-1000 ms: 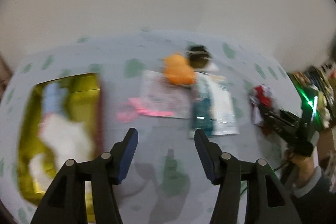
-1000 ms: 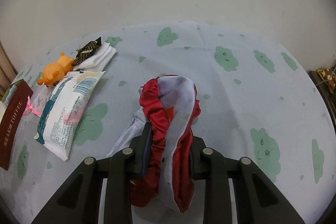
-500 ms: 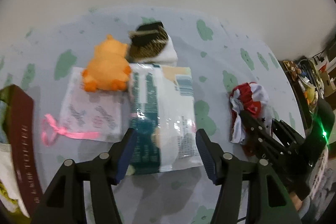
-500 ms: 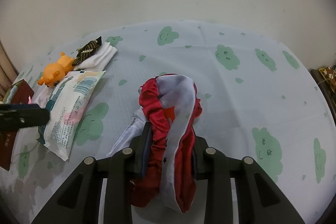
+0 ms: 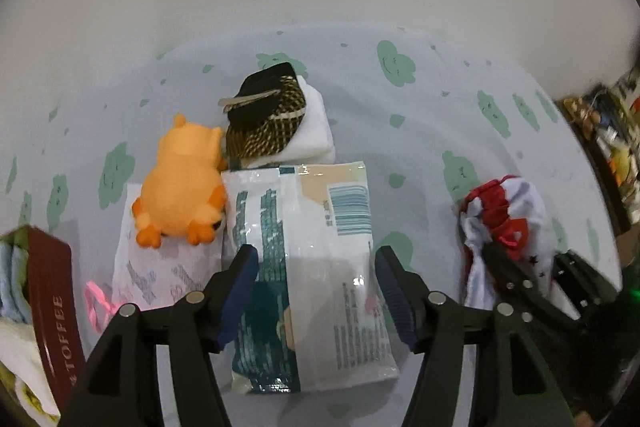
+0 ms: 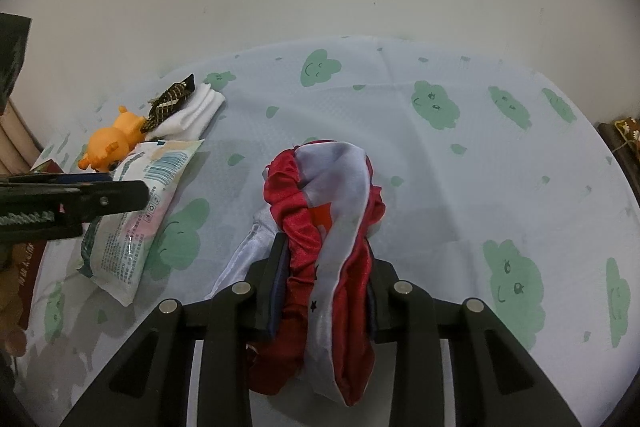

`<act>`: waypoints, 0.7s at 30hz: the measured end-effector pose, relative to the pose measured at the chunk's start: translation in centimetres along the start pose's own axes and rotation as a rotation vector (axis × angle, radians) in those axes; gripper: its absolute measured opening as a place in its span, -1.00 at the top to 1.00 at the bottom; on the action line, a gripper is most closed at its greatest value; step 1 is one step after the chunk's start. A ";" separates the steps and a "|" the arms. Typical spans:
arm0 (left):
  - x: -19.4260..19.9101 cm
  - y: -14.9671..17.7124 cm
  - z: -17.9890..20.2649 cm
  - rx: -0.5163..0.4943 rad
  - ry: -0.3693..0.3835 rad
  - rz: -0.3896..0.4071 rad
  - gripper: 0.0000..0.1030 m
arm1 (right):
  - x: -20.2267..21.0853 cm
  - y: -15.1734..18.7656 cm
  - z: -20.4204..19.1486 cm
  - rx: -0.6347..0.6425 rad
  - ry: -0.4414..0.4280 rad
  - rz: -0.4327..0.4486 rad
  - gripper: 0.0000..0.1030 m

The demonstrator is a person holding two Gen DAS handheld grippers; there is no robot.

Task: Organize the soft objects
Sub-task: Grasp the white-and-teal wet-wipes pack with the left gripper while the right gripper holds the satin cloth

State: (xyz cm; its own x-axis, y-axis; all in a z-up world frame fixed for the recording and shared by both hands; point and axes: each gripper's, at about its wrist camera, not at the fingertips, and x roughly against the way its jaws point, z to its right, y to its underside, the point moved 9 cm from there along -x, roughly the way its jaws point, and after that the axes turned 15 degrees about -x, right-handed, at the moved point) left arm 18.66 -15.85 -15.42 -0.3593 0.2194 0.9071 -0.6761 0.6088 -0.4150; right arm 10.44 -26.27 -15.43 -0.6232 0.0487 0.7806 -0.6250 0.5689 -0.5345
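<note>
My left gripper (image 5: 316, 263) is open, its fingers straddling a white and teal tissue pack (image 5: 312, 267) lying on the cloud-print cloth. An orange plush toy (image 5: 182, 187) lies on a flat printed pouch (image 5: 160, 267) to its left. A black-and-gold hair clip (image 5: 264, 123) rests on a folded white cloth (image 5: 316, 131) behind the pack. My right gripper (image 6: 324, 263) is shut on a red and white fabric bundle (image 6: 328, 211), held just above the cloth; it also shows in the left wrist view (image 5: 504, 215). The tissue pack (image 6: 136, 211) shows left in the right wrist view.
A dark red box (image 5: 52, 307) marked TOFFEE holds folded light cloths at the left edge. A pink ribbon loop (image 5: 96, 303) lies beside it. The table cloth (image 6: 460, 167) stretches to the right. Clutter (image 5: 600, 131) stands past the right table edge.
My left gripper swung right from the box and moved in over the tissue pack, staying open. My right gripper kept still, holding the fabric bundle.
</note>
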 end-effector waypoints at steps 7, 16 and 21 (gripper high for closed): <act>-0.3 0.8 0.7 -0.057 -0.081 0.024 -0.31 | 0.1 0.1 0.2 -0.013 -0.017 -0.004 0.39; -0.6 1.8 0.3 -0.055 -0.078 -0.010 -0.44 | 0.1 0.1 0.4 -0.014 -0.027 -0.005 0.36; -0.2 2.3 -0.6 -0.004 -0.027 -0.022 -0.45 | 0.0 0.1 0.3 -0.013 -0.027 -0.006 0.33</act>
State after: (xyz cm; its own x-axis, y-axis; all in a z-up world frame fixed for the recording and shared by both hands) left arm 17.56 -14.00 -16.54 -0.3615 0.1851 0.9138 -0.6814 0.6166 -0.3944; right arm 10.20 -26.45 -15.59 -0.6323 0.0234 0.7744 -0.6224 0.5797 -0.5258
